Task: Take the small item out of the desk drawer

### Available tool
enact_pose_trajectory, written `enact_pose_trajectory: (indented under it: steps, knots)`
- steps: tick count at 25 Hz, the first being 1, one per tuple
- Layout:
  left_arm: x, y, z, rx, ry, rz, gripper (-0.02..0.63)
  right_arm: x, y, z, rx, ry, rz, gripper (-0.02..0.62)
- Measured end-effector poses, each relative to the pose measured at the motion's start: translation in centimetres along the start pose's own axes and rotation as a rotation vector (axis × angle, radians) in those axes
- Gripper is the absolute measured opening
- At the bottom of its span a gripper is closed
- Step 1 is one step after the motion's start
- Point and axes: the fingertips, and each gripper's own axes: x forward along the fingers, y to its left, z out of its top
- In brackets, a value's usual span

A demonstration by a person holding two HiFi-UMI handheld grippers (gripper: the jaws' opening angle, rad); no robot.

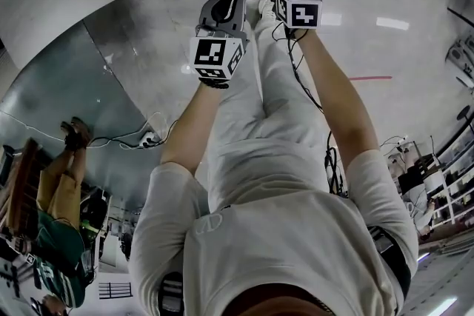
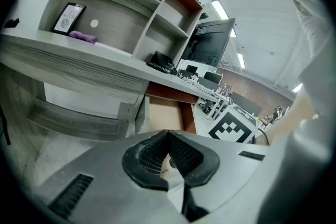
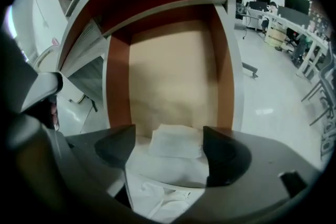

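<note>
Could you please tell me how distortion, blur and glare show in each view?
Head view: strong fisheye curving the floor, glare patches on it. Left gripper view: shelves bowed, dark corners. Right gripper view: soft overall, the white item in the drawer washed out.

1. This looks like an open-plan office or lab: a shelf unit point(image 2: 131, 13) with cubbyholes stands on the surface point(image 2: 63, 55), next to a monitor point(image 2: 212, 42).
2. Rows of other desks point(image 3: 278, 26) with screens stand on a shiny pale floor point(image 3: 268, 86).
3. Strip lights point(image 2: 218, 8) run overhead, and a power strip point(image 1: 148, 138) lies among cables.
</note>
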Motion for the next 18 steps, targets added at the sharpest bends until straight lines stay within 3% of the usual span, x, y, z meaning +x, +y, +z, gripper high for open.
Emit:
enact_pose_trajectory:
  steps: [6, 18]
  knots:
    - [0.3, 0.9, -0.7, -0.008, 0.000, 0.019, -0.002, 1.1, -0.3, -0.6, 0.060, 0.037, 0.002, 0.407]
    - [0.8, 1.5, -1.3, -0.035, 0.013, 0.015, -0.002, 2.5, -1.2, -1.0, 0.012, 0.150, -0.063, 0.406]
